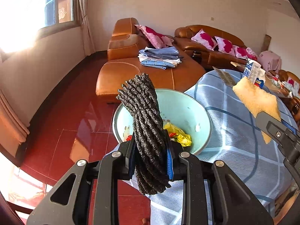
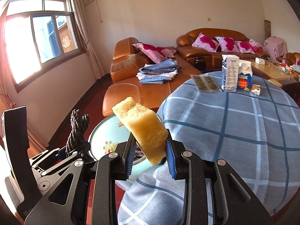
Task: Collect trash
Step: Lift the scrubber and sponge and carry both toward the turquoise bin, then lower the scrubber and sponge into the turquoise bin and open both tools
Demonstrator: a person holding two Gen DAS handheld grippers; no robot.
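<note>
My left gripper (image 1: 151,150) is shut on a bundle of dark twisted rope (image 1: 145,120), held upright in front of and above a pale green basin (image 1: 187,108) with yellow and red wrappers (image 1: 178,133) inside. My right gripper (image 2: 151,150) is shut on a yellow sponge (image 2: 144,125), held near the basin (image 2: 105,133) at the table's left edge. The sponge (image 1: 256,97) and right gripper also show at the right of the left wrist view. The rope bundle (image 2: 76,129) and left gripper show at the lower left of the right wrist view.
A round table with a blue checked cloth (image 2: 234,131) carries two cartons (image 2: 236,73), a small box (image 2: 256,89) and a flat patterned packet (image 2: 205,82) at its far side. A brown leather sofa (image 2: 150,86) with folded cloth stands behind. Red tiled floor (image 1: 65,131) lies to the left.
</note>
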